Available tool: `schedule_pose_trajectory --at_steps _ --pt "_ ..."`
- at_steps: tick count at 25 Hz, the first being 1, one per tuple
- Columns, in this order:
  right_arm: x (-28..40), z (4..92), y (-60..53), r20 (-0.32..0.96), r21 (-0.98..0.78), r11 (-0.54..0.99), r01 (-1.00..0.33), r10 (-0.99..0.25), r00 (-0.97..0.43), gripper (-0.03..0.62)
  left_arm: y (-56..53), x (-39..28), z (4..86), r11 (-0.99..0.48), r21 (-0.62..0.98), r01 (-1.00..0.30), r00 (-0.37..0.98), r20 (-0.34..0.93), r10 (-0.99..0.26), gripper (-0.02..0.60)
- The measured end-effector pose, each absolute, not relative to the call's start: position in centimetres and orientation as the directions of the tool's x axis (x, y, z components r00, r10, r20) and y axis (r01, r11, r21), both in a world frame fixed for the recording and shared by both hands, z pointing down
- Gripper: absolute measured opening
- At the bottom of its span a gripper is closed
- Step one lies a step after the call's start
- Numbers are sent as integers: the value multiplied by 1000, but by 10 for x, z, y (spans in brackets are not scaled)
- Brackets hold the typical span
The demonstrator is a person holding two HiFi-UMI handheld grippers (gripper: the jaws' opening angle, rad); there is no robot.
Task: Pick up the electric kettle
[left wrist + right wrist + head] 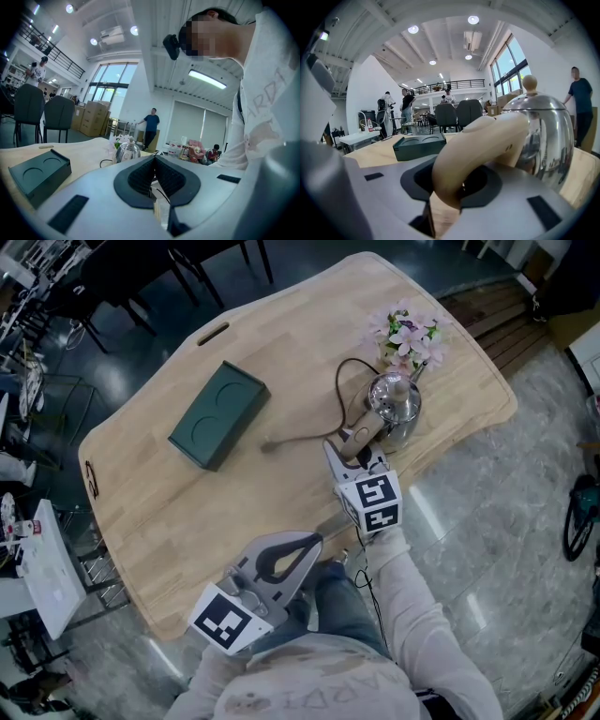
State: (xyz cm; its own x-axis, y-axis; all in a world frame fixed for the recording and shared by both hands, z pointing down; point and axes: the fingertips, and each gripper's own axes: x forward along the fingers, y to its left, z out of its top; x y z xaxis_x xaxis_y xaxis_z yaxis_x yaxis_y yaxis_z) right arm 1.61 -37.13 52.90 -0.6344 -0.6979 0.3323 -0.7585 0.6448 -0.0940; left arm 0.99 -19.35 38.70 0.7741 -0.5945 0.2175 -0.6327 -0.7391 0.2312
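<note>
Kettle: a round, mirror-bright steel kettle (394,401) (546,136) stands upright near the far right edge of the table, with a small round pale knob (529,83) on its lid.
Handle: a smooth, cream-coloured curved loop (364,432) (478,145) points from the kettle's body toward the person.
Right gripper: the right gripper (359,454) (457,185) has its jaws closed on the handle, and its dark ribbed pads press the loop from both sides.
Cord: a thin dark cord (342,395) curves from the kettle's left side across the wood and ends left of the handle.
Flowers: a small bunch of pale pink flowers (408,334) stands just beyond the kettle, at the far edge.
Box: a flat, dark green rectangular box (218,414) (35,173) (419,145) with two round hollows in its top lies well to the left of the kettle.
Table: a light wooden table (187,512) with rounded corners and a visible plank grain.
Left gripper: the left gripper (314,538) (154,173) hangs over the near edge, its grey jaws closed together with nothing between the pads.
Sleeve: a light fabric sleeve (412,596) runs back from the right gripper.
</note>
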Motion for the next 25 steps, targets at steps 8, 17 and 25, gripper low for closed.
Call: schedule_pose_trajectory --at_steps 8,17,25 --pt "20 522 -366 306 -98 686 -721 -669 -677 114 -189 10 383 -747 220 -627 779 212 -591 12" --pt "24 472 -356 216 -57 704 -708 -684 -697 114 -179 5 377 -751 205 -627 778 215 -590 12" --pt "12 425 -306 188 20 742 -671 -662 -726 114 -182 -10 348 -772 110 -626 777 166 -607 12"
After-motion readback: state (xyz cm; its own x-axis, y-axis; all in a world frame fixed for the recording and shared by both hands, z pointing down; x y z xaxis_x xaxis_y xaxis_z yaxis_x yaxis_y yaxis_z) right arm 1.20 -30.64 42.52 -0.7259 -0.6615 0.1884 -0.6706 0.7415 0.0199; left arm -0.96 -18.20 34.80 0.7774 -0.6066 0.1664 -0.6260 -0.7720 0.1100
